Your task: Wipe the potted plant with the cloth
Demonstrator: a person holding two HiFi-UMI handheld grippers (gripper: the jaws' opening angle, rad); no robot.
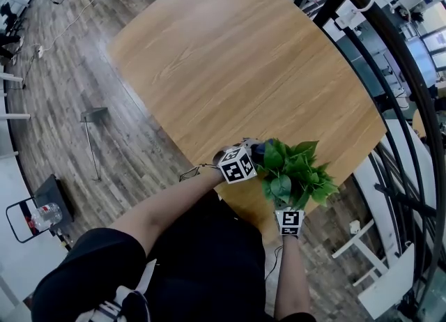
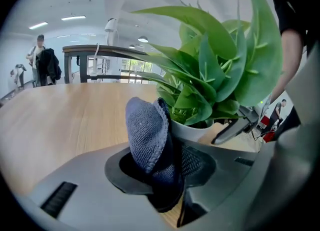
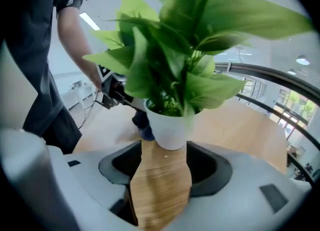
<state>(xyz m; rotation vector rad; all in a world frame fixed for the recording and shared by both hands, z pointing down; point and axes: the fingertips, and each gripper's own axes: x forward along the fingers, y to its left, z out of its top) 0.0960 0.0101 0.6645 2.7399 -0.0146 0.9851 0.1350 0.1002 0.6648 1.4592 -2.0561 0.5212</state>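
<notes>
A potted plant [image 1: 293, 174] with broad green leaves and a white pot [image 3: 167, 125] stands near the table's front edge. My left gripper [image 2: 160, 160] is shut on a folded blue-grey cloth [image 2: 147, 132], which it holds upright just left of the pot [image 2: 192, 131]. In the head view the left gripper [image 1: 254, 152] sits against the plant's left side. My right gripper [image 3: 162, 160] is open, and the pot stands at its fingertips with bare wood between the jaws. In the head view the right gripper [image 1: 288, 210] is partly hidden under the leaves.
The wooden table [image 1: 230, 56] stretches away behind the plant. A dark curved railing [image 1: 390, 42] runs along the right. On the floor to the left, a dark stand [image 1: 35, 205] holds a water bottle [image 1: 43, 215]. People stand far off [image 2: 40, 60].
</notes>
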